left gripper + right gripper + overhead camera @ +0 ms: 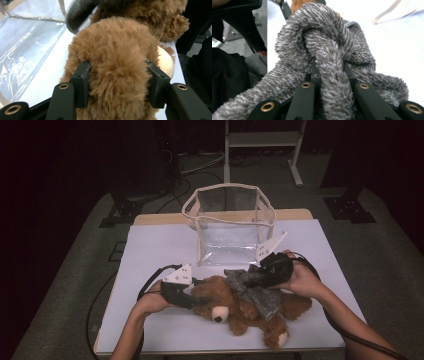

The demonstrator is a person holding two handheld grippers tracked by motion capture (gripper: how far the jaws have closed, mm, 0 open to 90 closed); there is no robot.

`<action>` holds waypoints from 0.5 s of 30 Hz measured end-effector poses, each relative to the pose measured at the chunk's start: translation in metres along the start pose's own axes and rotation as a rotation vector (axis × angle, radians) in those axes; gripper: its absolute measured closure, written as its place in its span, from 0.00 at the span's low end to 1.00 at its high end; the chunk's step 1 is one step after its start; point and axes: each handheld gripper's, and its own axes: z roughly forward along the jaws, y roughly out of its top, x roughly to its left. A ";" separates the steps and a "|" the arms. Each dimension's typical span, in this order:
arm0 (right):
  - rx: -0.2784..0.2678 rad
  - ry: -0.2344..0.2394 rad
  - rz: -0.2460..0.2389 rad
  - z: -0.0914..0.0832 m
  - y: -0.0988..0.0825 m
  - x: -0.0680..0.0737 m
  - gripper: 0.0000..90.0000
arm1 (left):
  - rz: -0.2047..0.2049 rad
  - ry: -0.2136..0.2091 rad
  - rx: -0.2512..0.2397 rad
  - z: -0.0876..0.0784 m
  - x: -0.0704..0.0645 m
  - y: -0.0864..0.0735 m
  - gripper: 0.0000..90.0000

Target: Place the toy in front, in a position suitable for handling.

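Note:
A brown teddy bear lies on the white table top, head toward the left, with a grey fuzzy scarf across its neck and chest. My left gripper comes in from the left and is shut on the bear's head. In the left gripper view the pads press into the brown fur on both sides of my left gripper, beside the cream muzzle. My right gripper is shut on the scarf. Its jaws pinch a fold of the scarf.
A clear plastic bag with beige trim stands open at the back middle of the table, close behind the bear; its wall is at the left of the left gripper view. Cables trail off both grippers. The table's front edge is just below the bear's feet.

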 end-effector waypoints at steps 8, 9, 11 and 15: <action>0.037 0.003 -0.079 0.008 0.058 0.000 0.86 | 0.013 0.004 -0.004 0.000 -0.001 0.000 0.52; 0.051 0.010 -0.084 0.016 0.061 0.000 0.86 | 0.012 0.004 -0.006 0.000 -0.001 0.000 0.52; 0.077 0.033 -0.086 0.034 0.063 -0.002 0.86 | 0.021 0.003 0.000 0.000 0.000 0.000 0.52; 0.100 0.068 -0.067 0.056 0.052 -0.005 0.86 | 0.009 0.001 -0.003 0.000 0.000 -0.002 0.52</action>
